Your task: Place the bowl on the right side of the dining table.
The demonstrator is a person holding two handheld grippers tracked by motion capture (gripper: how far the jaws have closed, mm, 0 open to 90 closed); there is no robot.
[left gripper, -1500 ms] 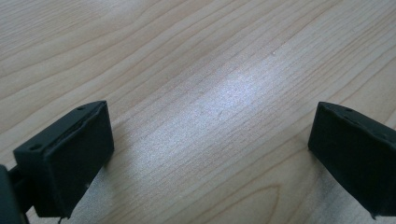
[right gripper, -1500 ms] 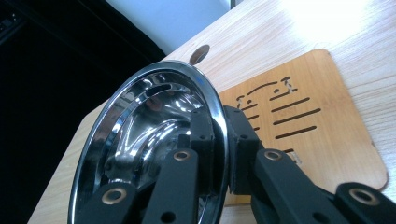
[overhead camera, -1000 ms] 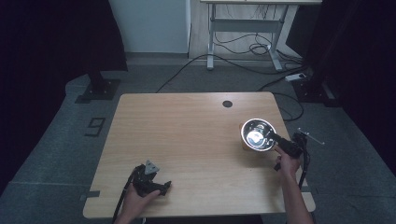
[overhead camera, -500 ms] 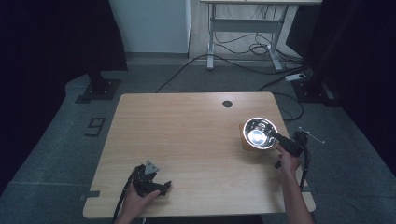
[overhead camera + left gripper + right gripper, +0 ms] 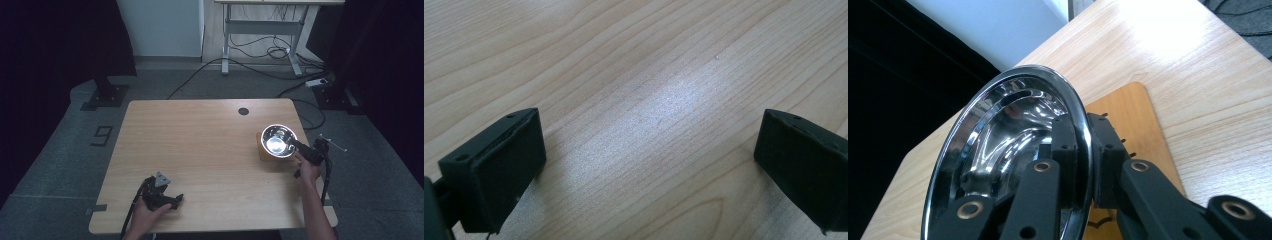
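Jaws of the right gripper (image 5: 1084,150) are closed on the rim of a shiny round steel bowl (image 5: 998,150), one jaw inside the polished hollow and the other outside the rim, so that the thin metal edge runs between them. In the right gripper view the bowl is tilted up on edge, its mirror-like inside turned to the left of the jaws, and just behind the outer jaw lies a flat light-brown wooden board with rounded corners (image 5: 1143,125) on the pale wood-grain tabletop (image 5: 1198,75); whether the bowl's lower edge touches the board cannot be told. In the high view the right gripper (image 5: 305,150) sits at the near right side of the bowl (image 5: 279,140), with the board (image 5: 262,150) showing past the bowl on the side away from the jaws, near the right edge of the tabletop (image 5: 200,145). The left gripper (image 5: 172,200) rests low at the near left part of the tabletop, well apart from the bowl, held by the person's left hand (image 5: 147,212). In the left gripper view its jaws stand wide apart with nothing between them, the left gripper (image 5: 649,165) looking down on bare wood grain (image 5: 649,75) carrying a soft patch of glare.
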